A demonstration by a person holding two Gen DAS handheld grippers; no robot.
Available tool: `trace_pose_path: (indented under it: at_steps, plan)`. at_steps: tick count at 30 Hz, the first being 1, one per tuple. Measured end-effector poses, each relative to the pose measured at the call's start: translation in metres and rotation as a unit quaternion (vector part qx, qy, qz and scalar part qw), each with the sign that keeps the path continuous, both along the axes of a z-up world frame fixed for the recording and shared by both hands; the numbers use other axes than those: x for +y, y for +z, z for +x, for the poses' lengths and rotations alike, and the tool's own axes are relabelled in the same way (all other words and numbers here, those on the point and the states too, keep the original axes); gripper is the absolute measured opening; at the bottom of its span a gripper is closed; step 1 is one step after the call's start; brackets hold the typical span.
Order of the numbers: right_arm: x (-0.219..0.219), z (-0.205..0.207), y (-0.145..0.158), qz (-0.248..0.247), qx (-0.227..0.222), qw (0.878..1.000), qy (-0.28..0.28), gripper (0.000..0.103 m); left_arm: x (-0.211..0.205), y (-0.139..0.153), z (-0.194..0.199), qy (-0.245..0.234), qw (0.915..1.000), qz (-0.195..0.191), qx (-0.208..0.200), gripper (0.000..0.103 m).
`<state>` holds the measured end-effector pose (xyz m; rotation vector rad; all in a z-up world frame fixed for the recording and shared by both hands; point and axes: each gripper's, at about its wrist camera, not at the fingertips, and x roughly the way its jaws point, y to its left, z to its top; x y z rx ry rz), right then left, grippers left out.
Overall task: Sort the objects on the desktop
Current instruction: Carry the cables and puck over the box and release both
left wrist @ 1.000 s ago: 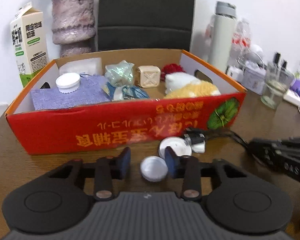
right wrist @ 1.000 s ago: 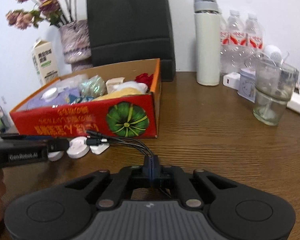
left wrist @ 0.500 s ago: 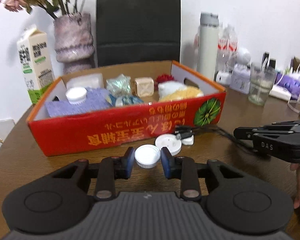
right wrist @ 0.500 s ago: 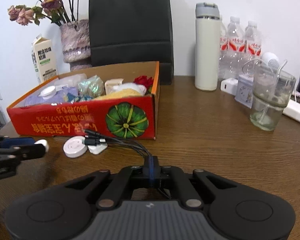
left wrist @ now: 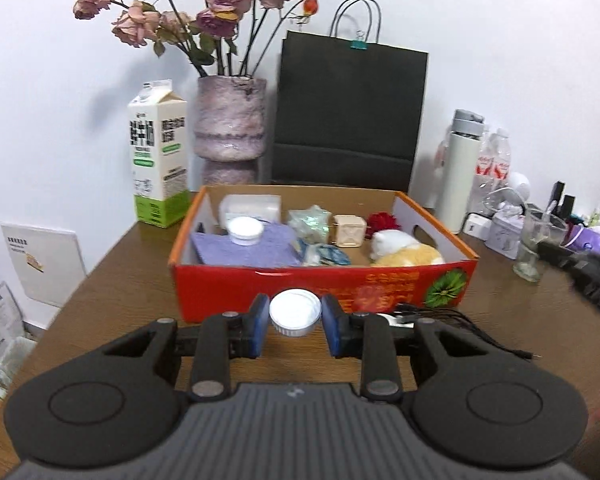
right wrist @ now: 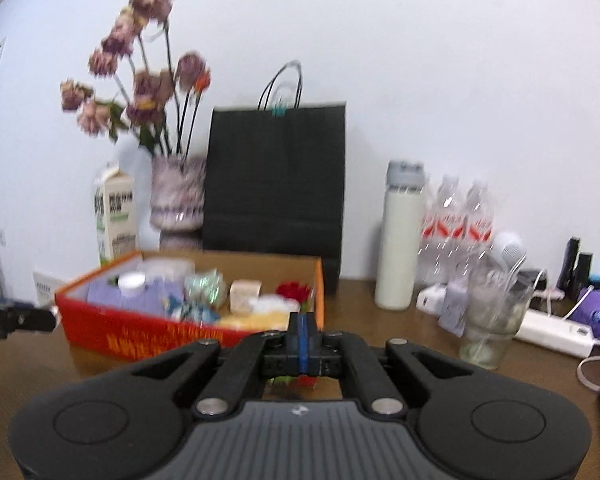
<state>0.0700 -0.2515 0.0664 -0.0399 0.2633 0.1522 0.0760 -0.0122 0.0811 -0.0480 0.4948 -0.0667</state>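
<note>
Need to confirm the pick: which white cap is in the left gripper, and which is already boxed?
The cap clamped between the left gripper pads is held before the red box; the other cap lies inside on purple cloth.

Each camera sits behind its own tongs, looking forward and slightly downward across the tabletop [left wrist: 112, 280] toward the wall. Both views share the red box [left wrist: 324, 284], close ahead, and the black bag [right wrist: 276, 176].

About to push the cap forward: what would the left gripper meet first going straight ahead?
Probably the red box's front wall. The left gripper holds the white cap low against it, though depth is unclear.
</note>
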Motion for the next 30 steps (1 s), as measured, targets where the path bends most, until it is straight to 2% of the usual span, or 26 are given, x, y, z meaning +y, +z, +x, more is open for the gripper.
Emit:
trace_pose_path:
  at_steps: [3,9,13,15,17,21,22,23,25,28,30]
  plan:
    - [-0.002,0.002,0.019,0.006,-0.012,1.0,0.003,0.0,0.008,0.014,0.019,0.005,0.9999,0.003,0.013,0.029]
    - [-0.003,0.029,0.058,0.022,-0.016,0.999,0.034,0.0,0.012,0.054,0.066,-0.011,0.9999,0.003,0.001,0.029]
    - [-0.003,0.051,0.068,0.039,0.028,0.996,0.073,0.0,0.013,0.063,0.092,-0.014,0.9998,-0.013,-0.002,0.029]
    - [-0.002,0.06,0.056,0.027,0.072,0.993,0.091,0.002,0.015,0.059,0.104,-0.009,0.9997,-0.021,0.002,0.029]
    - [-0.006,0.063,0.035,0.017,0.101,0.991,0.091,0.012,0.015,0.054,0.115,-0.013,0.9996,-0.013,0.023,0.029]
    - [-0.016,0.079,-0.015,0.025,0.159,0.984,0.076,0.015,0.026,0.048,0.122,-0.019,0.999,-0.022,0.035,0.029]
    - [-0.016,0.084,-0.024,0.031,0.172,0.982,0.069,0.02,0.03,0.047,0.123,-0.018,0.9988,-0.027,0.037,0.029]
    - [-0.013,0.09,-0.032,0.03,0.184,0.98,0.066,0.033,0.033,0.046,0.124,-0.016,0.9988,-0.028,0.038,0.029]
    - [-0.001,0.098,-0.045,0.008,0.198,0.977,0.072,0.05,0.038,0.045,0.125,-0.007,0.9988,-0.026,0.041,0.029]
    - [0.013,0.107,-0.063,-0.031,0.222,0.971,0.079,0.048,0.046,0.046,0.128,-0.001,0.9985,-0.034,0.043,0.03]
    - [0.018,0.114,-0.07,-0.031,0.219,0.972,0.074,0.047,0.044,0.045,0.129,-0.001,0.9985,-0.032,0.043,0.03]
